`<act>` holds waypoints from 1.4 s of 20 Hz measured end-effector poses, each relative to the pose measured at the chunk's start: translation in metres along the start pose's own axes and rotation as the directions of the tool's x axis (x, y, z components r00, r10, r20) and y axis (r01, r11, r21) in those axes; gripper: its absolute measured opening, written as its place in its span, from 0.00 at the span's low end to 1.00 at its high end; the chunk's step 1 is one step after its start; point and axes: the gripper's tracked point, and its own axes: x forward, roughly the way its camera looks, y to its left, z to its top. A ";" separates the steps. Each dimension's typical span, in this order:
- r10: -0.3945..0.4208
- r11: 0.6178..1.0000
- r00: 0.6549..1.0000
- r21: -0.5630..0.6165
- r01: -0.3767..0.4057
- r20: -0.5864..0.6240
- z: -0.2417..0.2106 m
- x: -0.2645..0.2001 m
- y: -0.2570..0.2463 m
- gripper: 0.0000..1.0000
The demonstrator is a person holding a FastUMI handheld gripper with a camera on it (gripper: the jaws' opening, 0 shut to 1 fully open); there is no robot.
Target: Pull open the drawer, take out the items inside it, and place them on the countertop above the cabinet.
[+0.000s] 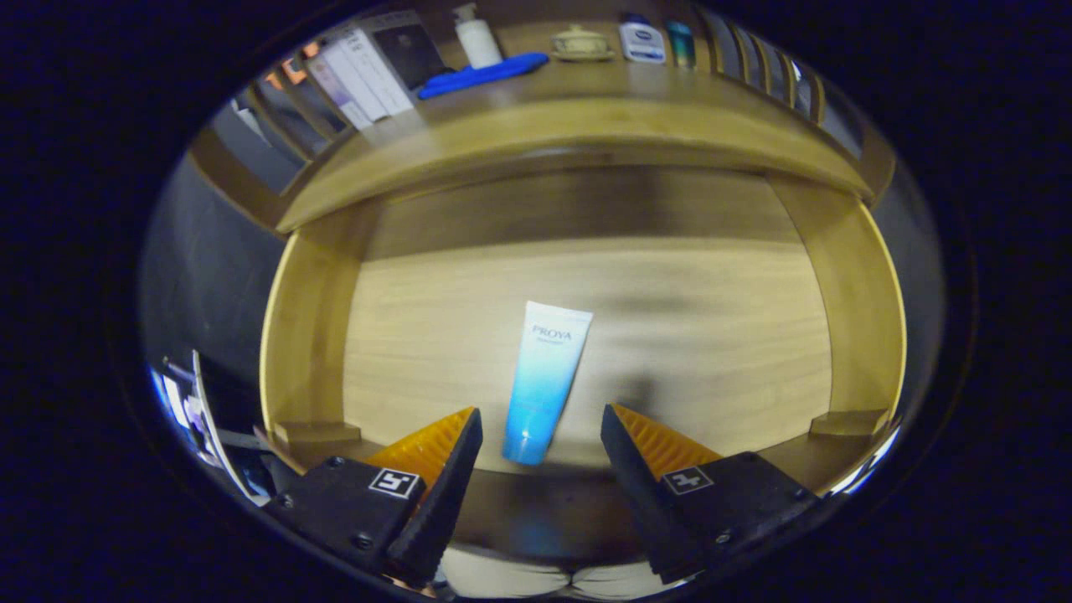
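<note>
The tongs point(542, 427) stand wide apart and hold nothing, their two fingers poised over the front edge of the pulled-out pale wooden drawer point(310, 335), a spread that suits coming down around something slim. Between the fingers and just ahead of them lies the white-to-blue squeeze tube point(544, 385), flat on the drawer's floor near its front edge, cap end toward the tongs and flat crimped end pointing to the drawer's back; lying lengthwise like this, it offers its narrow sides to the two fingers. Nothing else seems to lie in the drawer, though its near corners are partly hidden behind the fingers. Beyond the drawer's back edge, the wooden desk point(603, 117) above the cabinet carries a long blue flat item point(481, 74), a white pump bottle point(476, 35), a small lidded dish point(580, 43) and a white bottle with a blue cap point(641, 40) along its far edge, leaving the near edge bare, probably where the tube should go.
</note>
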 end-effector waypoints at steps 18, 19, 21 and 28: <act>-0.069 0.997 0.994 0.038 0.072 -0.084 0.003 0.031 0.000 0.47; -0.064 0.997 0.995 0.046 0.068 -0.081 0.003 0.029 0.000 0.46; -0.072 0.996 0.996 0.048 0.075 -0.060 0.006 0.026 -0.001 0.44; -0.051 0.998 0.997 0.038 0.049 0.057 0.021 -0.008 0.000 0.42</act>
